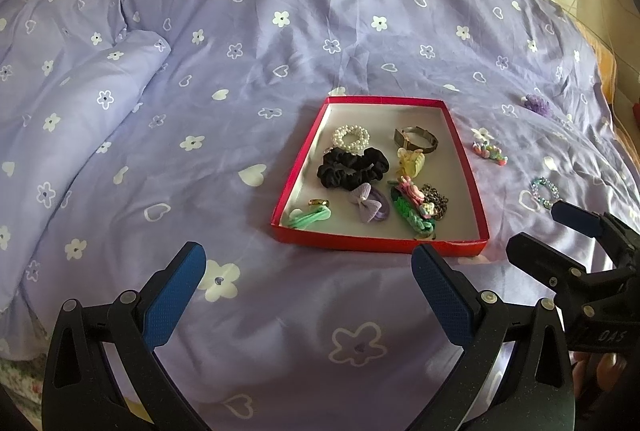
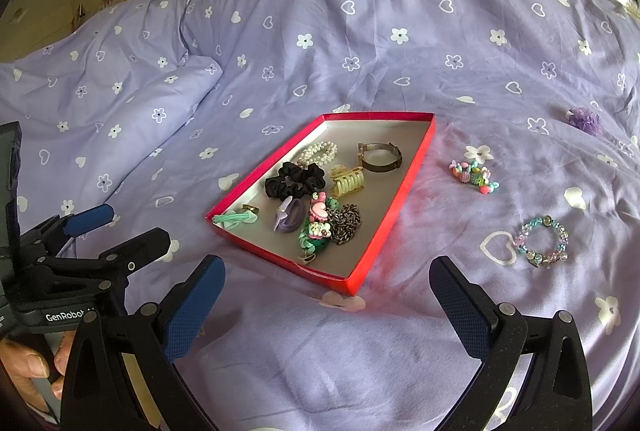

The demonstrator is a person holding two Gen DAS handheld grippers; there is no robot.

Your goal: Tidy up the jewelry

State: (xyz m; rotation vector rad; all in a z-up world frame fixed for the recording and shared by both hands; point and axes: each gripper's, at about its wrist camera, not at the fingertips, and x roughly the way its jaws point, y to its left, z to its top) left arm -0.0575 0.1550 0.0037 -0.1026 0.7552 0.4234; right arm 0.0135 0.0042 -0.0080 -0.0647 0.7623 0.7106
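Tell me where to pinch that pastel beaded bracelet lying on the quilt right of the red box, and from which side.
Take the beaded bracelet with the right gripper, which is open and nearest. It lies flat as an open ring, so come from above, one finger inside the loop, one outside, pinching the near arc. The soft quilt should let the fingers sink under the beads.

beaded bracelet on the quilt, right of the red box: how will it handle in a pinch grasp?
The beaded bracelet is probably floppy: separate beads on a loop, so it will likely sag from whichever side is pinched. The glossy beads may slip between the fingers. It lies flat on the soft quilt, so it probably won't roll, but the fabric may bunch.
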